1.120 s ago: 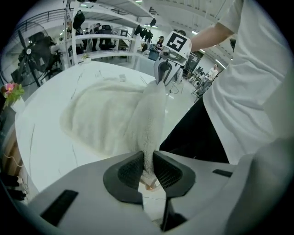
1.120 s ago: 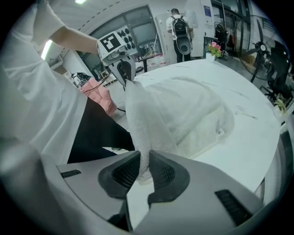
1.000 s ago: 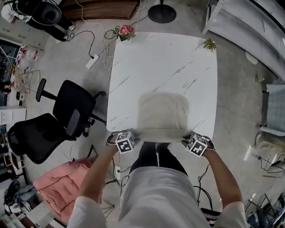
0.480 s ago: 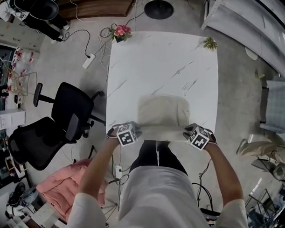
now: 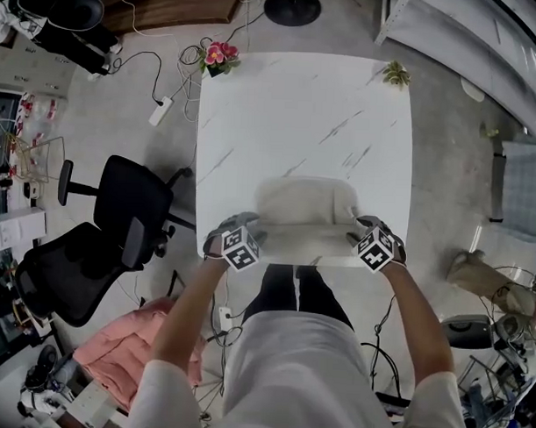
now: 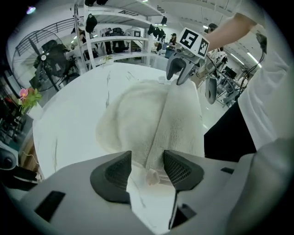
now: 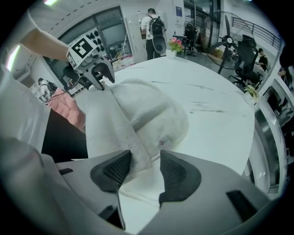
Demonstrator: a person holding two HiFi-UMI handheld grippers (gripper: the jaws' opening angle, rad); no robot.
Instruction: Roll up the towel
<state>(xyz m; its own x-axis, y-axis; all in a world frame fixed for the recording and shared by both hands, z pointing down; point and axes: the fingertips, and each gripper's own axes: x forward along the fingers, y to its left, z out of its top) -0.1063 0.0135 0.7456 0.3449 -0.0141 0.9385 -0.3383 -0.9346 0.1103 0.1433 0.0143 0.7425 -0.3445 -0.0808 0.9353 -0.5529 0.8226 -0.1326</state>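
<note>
Two tools have just been opened. The left tool (image 6: pixel 147 169) and the right tool (image 7: pixel 143 170) are each seen with jaws spread. One end of the towel's (image 5: pixel 305 206) turned-over strip lies loose between the pads of each and is no longer pinched. Compared with a second ago, both tools have been carried away from the person. The near hem, which had been held at the worktop's (image 5: pixel 307 114) near edge, has been laid over onto the cloth as a first thick fold. This is judged to be the end of one turn, with the strip released so that it can be regripped for the next.

The towel is spread just ahead of both tools, its fold spanning the gap between them. Most of it is still flat and unrolled, so the task is judged to be at an early stage.

The worktop's near edge lies just behind the tools, and its side edges lie just outside them. Ahead of the tools, past the towel's far hem, a wide bare stretch of worktop is left for rolling forward.
</note>
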